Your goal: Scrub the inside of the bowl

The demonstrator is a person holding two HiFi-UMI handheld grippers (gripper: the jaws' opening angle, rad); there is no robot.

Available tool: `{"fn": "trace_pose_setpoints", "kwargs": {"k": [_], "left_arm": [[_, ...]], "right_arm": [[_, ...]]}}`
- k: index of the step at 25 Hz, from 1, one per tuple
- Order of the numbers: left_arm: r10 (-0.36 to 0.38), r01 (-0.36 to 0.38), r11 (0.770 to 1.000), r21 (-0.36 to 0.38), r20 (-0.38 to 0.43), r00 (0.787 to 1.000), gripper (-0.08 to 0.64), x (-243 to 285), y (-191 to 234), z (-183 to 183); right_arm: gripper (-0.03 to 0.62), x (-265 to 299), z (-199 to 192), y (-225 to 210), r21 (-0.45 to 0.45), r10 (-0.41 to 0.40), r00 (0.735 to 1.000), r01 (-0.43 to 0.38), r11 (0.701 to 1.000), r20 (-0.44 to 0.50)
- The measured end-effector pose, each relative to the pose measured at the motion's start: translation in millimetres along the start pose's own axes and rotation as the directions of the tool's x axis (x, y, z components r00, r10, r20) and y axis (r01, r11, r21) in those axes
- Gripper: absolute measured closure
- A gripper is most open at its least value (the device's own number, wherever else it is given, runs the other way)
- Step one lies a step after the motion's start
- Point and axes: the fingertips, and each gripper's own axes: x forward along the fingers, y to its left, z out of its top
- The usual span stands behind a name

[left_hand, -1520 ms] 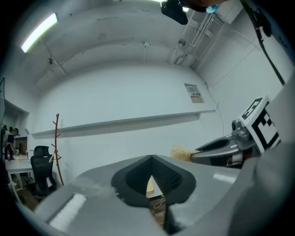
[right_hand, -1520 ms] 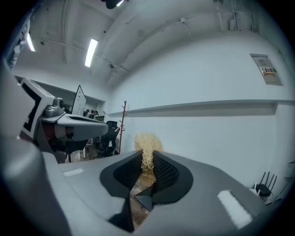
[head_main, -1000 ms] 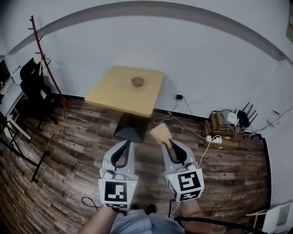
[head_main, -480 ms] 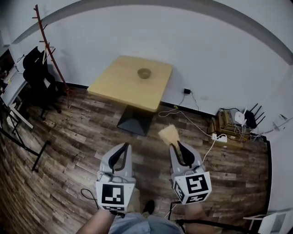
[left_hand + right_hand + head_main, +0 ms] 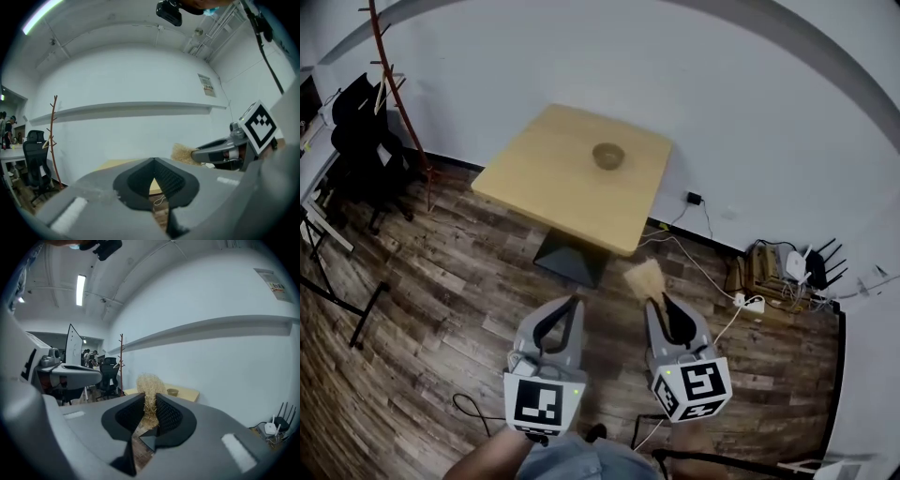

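bowl (image 5: 607, 156) too far and small to see inside, lower end of the scrubber (image 5: 645, 277) buried between the jaws of the right gripper (image 5: 656, 302), forearms (image 5: 492, 457) cut off at the bottom edge

Right gripper (image 5: 150, 403) jaws clamp a straw-like scrubber (image 5: 149, 383), seemingly loofah.

White wall (image 5: 675, 84) met dark wood-plank floor (image 5: 441, 309). 1 square pale-wood table (image 5: 548, 192) stood on a black pedestal base (image 5: 572, 255) near the wall. Red coat stand (image 5: 394, 84) and black office chair (image 5: 358, 141) stood left; router (image 5: 797, 265) and power strip (image 5: 745, 302) lay right.
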Motion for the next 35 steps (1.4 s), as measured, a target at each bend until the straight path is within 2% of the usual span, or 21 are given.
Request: {"fn": "trace_pose_setpoints", "kwargs": {"k": [3,8,11,16,26,32,35], "left_arm": [[0.002,-0.002,1.0,-0.018,0.004,1.0,0.54,28.3,33.6,0.7],[-0.008,0.007,1.0,0.019,0.056,0.998,0.54,72.2,74.3,21.7],[-0.008,0.009,1.0,-0.009,0.079,0.997,0.54,89.0,89.6,34.4],[-0.026,0.026,1.0,0.008,0.105,0.994,0.54,114.5,102.7,44.7],[-0.081,0.08,0.996,0.033,0.027,0.996,0.54,173.4,99.1,20.5],[-0.061,0.061,0.998,-0.003,-0.029,0.998,0.54,226.7,111.7,6.7],[-0.046,0.047,0.999,0.022,-0.05,0.998,0.54,255.4,120.4,6.7]], "right_arm": [[0.518,40.4,14.1,1.7,-0.023,0.008,1.0,-0.008,1.0,0.003],[0.518,93.4,43.9,-11.7,-0.054,-0.009,0.999,0.01,0.998,0.031],[0.518,111.1,62.1,-16.6,-0.075,-0.024,0.998,0.028,0.997,0.055],[0.518,125.7,75.8,-32.5,-0.087,-0.06,0.995,0.067,0.994,0.078],[0.518,154.9,60.4,-74.4,-0.044,-0.102,0.994,0.104,0.994,0.046],[0.518,199.1,47.0,-108.9,-0.012,-0.093,0.996,0.093,0.996,0.014],[0.518,224.8,45.6,-127.4,0.0,-0.075,0.997,0.075,0.997,0.004]]}}
